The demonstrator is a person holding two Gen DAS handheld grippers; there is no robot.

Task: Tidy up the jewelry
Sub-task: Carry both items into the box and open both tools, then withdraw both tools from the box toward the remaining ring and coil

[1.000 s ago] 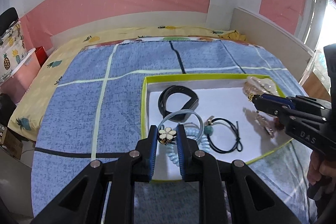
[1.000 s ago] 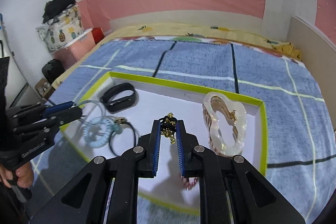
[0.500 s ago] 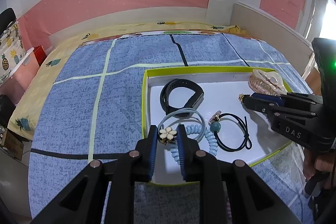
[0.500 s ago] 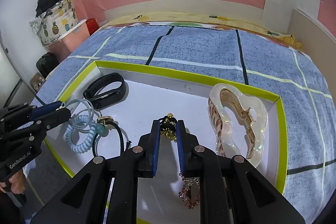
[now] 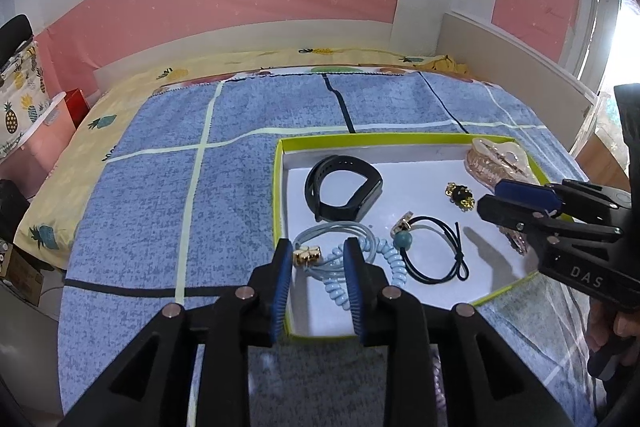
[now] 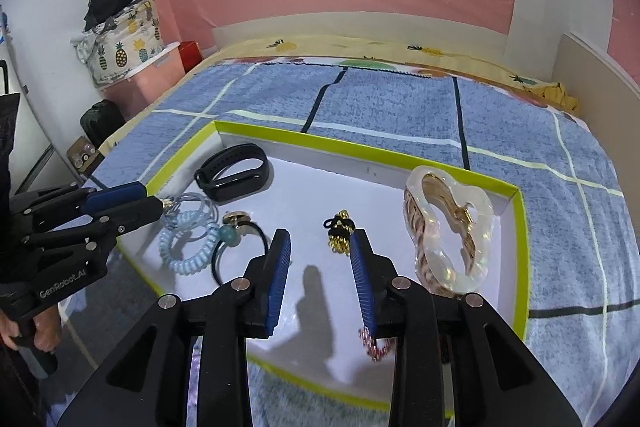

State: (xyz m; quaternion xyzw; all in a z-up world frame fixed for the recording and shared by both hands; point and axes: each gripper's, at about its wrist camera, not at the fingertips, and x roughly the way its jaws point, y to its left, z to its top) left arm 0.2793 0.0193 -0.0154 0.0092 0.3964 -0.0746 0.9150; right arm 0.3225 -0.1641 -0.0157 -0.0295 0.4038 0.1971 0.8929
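Note:
A white tray with a lime-green rim (image 5: pixel 277 187) (image 6: pixel 516 223) lies on the blue blanket. It holds a black wristband (image 5: pixel 342 193) (image 6: pixel 232 177), a light-blue coil hair tie (image 5: pixel 340 267) (image 6: pixel 186 247), a black elastic with a teal bead (image 5: pixel 434 251) (image 6: pixel 234 239), a black-and-gold earring (image 5: pixel 460 195) (image 6: pixel 340 231) and a clear hair claw (image 5: pixel 496 163) (image 6: pixel 448 231). My left gripper (image 5: pixel 318 255) is open over the tray's near-left corner; a gold flower piece (image 5: pixel 306 255) sits by its left finger. My right gripper (image 6: pixel 320 247) is open, the earring lying just beyond its fingers.
A pink beaded piece (image 6: pixel 376 347) lies in the tray under my right finger. The blue checked blanket (image 5: pixel 168 195) covers a bed with a yellow pineapple sheet (image 5: pixel 60 187). A pink storage bin (image 6: pixel 140 83) stands left; a beige board (image 5: pixel 512 75) stands at the right.
Both grippers opened. The right one let go of the black-and-gold earring, which now lies in the tray. The left one let go of the flower piece, which now rests by its left finger.

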